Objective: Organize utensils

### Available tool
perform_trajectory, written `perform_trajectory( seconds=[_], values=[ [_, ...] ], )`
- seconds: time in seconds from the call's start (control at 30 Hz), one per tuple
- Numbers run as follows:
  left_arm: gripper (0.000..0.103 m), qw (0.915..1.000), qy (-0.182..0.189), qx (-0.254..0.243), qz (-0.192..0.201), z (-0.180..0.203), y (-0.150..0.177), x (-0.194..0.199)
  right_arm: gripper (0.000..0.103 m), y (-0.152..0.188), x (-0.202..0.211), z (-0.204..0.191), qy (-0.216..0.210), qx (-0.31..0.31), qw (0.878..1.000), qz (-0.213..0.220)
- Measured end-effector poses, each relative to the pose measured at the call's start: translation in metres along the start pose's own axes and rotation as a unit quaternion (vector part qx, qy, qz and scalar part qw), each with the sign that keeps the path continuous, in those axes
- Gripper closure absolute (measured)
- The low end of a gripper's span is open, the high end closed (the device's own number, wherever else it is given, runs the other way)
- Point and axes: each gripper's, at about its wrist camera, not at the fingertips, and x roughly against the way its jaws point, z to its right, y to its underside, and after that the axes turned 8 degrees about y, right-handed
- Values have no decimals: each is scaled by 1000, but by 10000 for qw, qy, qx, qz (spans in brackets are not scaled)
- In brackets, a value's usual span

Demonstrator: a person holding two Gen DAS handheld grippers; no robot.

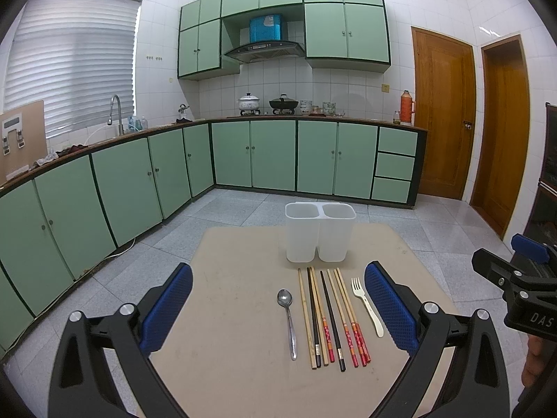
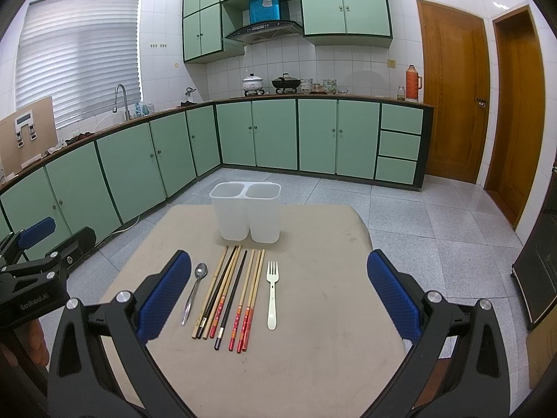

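Here both tools gape wide, holding nothing: left tool (image 1: 278, 308) frames the spoon (image 1: 288, 317), right tool (image 2: 278, 297) the fork (image 2: 272, 294), handles pointing toward them.

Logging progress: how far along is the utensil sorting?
Nothing done: both compartments of the white holder look empty. Nothing in hand: left gripper and right gripper are open. Left: spoon, chopsticks and fork lie on the table.

Utensils (image 2: 229, 296) between open right tool (image 2: 278, 296)
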Motion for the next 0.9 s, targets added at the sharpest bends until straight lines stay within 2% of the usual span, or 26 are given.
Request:
perform_trajectory(
  seconds=[0.9],
  values=[
    [6, 10000, -5, -5, 3, -1, 0, 0, 5, -2, -2, 3, -2, 0, 10000, -9]
  ],
)
